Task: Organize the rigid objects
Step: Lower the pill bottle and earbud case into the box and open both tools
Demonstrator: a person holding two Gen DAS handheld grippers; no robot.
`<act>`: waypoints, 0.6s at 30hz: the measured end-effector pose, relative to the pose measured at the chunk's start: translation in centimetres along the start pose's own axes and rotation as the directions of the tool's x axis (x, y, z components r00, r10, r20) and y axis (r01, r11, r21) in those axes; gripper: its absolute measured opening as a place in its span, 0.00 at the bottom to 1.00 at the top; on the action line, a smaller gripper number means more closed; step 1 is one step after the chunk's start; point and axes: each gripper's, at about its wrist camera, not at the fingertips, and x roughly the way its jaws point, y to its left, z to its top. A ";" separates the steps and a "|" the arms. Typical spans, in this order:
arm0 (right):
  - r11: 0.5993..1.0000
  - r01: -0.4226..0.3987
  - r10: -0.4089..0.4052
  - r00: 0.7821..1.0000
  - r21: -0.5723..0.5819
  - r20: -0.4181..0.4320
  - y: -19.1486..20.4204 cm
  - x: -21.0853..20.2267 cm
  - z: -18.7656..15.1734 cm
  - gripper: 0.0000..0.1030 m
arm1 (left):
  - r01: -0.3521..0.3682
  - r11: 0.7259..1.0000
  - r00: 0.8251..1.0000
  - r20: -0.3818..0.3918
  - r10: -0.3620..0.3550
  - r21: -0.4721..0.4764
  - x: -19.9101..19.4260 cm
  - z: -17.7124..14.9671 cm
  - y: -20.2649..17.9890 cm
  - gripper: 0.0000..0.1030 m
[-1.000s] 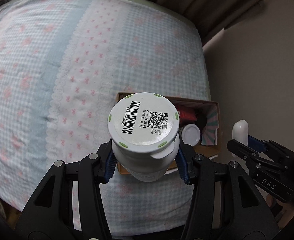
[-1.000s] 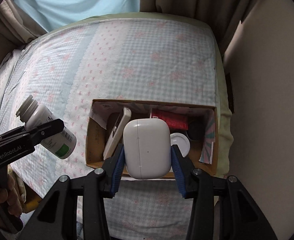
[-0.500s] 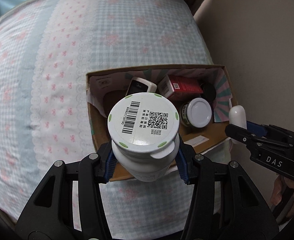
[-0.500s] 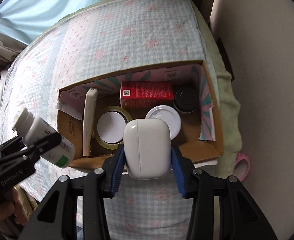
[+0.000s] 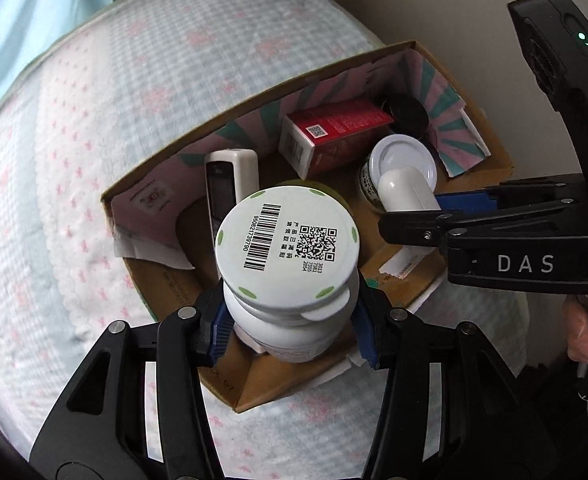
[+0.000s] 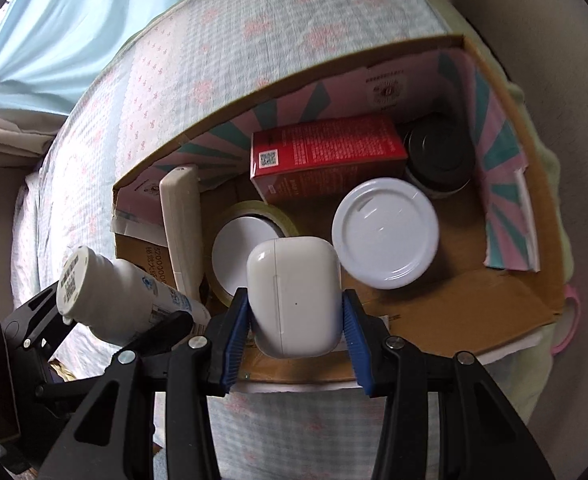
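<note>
My left gripper (image 5: 291, 330) is shut on a white pill bottle (image 5: 287, 246), lid end facing the camera, hanging over the near left part of an open cardboard box (image 5: 474, 80). In the right wrist view the same bottle (image 6: 113, 296) shows at the lower left. My right gripper (image 6: 296, 328) is shut on a white earbud case (image 6: 294, 296) above the box's near side (image 6: 474, 312); the case (image 5: 404, 192) also shows in the left wrist view. Inside the box lie a red carton (image 6: 326, 160), a white remote (image 6: 181, 220), a tape roll (image 6: 249, 236), a white-lidded jar (image 6: 386, 232) and a dark jar (image 6: 438, 160).
The box rests on a bed with a pale checked quilt (image 5: 73, 160) with pink flowers. A beige wall (image 5: 454, 0) rises just right of the box. Light blue fabric (image 6: 73, 20) and curtains lie at the far end. A hand (image 5: 582, 332) holds the right gripper's handle.
Both grippers have come down toward the box, which now fills much more of each view. The bottle and the earbud case stay gripped, and both wrists have rolled.
</note>
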 end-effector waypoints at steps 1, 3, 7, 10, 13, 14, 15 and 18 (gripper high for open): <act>1.000 -0.007 0.008 1.000 0.009 -0.009 -0.1 0.3 0.0 0.40 | 0.000 1.000 1.000 -0.002 0.000 0.009 0.1 0.1 0.0 0.45; 1.000 -0.017 0.017 1.000 0.018 -0.015 -0.2 0.8 -0.1 0.40 | -0.011 0.999 1.000 -0.014 0.012 0.038 0.5 0.0 0.0 0.45; 0.996 -0.051 0.053 0.998 0.069 -0.028 -0.9 1.7 -0.1 0.41 | 0.031 0.998 0.999 -0.019 -0.030 0.050 0.8 -0.1 0.0 0.49; 0.992 -0.080 0.080 0.997 0.095 0.006 -1.3 1.2 0.0 0.54 | 0.060 0.997 0.998 -0.028 -0.059 0.041 0.6 0.2 0.2 0.99; 0.994 -0.007 0.003 0.999 0.113 0.033 -1.6 -0.1 -0.1 1.00 | 0.037 0.999 0.999 -0.038 -0.036 0.039 0.3 -0.1 0.5 1.00; 0.992 0.011 -0.019 0.998 0.129 0.059 -1.8 -0.9 -0.2 1.00 | 0.037 0.999 0.999 -0.039 -0.035 0.033 0.0 -0.2 0.6 1.00; 0.989 0.019 -0.031 0.996 0.147 0.078 -2.0 -1.4 -0.4 1.00 | 0.038 0.999 0.999 -0.037 -0.037 0.028 -0.3 -0.3 0.8 1.00; 0.985 0.047 -0.064 0.993 0.168 0.095 -2.3 -2.2 -0.7 1.00 | 0.028 0.999 0.999 -0.032 -0.027 0.030 -0.8 -0.2 1.0 1.00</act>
